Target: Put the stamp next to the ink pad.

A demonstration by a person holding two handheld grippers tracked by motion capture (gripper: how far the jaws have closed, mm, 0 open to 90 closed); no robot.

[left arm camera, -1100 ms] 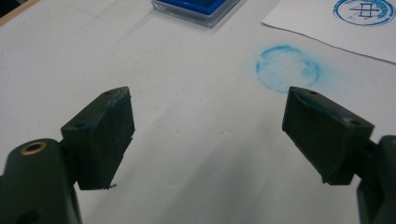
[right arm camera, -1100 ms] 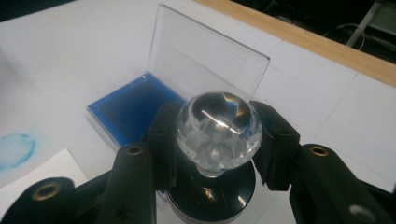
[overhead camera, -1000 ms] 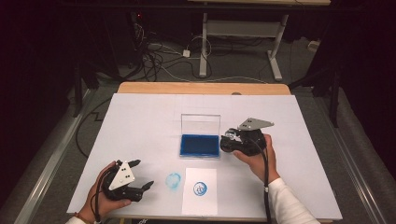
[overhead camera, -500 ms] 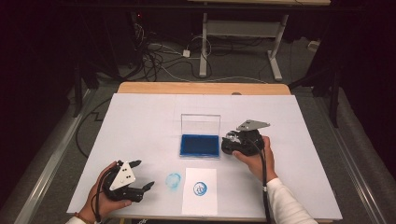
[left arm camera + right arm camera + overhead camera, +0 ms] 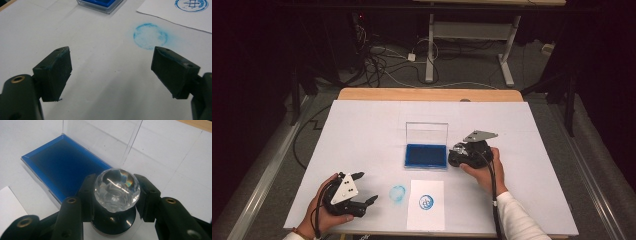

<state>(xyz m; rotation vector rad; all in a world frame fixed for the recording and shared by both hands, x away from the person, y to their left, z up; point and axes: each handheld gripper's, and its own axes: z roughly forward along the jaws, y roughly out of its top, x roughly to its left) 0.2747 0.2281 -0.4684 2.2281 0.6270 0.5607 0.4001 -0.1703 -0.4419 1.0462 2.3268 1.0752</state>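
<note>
nearest to us, at the table's front edge, our left gripper point(image 5: 362, 192) rests in the hand with its two matte black jaws standing wide apart and nothing between them; in the left gripper view their blocky, wedge-shaped pads point(image 5: 57, 71) carry faint blue smudges. just ahead of them on the smooth white table cover point(image 5: 362, 135) lies a round, powdery blue ink smear point(image 5: 150, 36), soft at its edges. beside it sits a flat rectangular sheet of white paper point(image 5: 427, 204) bearing a crisp circular blue stamp print point(image 5: 426, 202) with a small figure in its middle.

farther in, on the right, our right gripper point(image 5: 116, 195) is clamped on a stamp point(image 5: 117, 191): the jaws press on both sides of its neck, under a clear faceted knob that glints like cut glass, above a glossy black round base. the stamp sits just right of the ink pad point(image 5: 426, 155), near it but apart, low over the white cover.

the ink pad is a shallow rectangular tray of deep, felt-like blue with a brighter blue rim, and its clear plastic lid point(image 5: 427, 133) stands upright along the far side. beyond the cover, a strip of pale wooden table edge point(image 5: 412, 94) shows.
</note>
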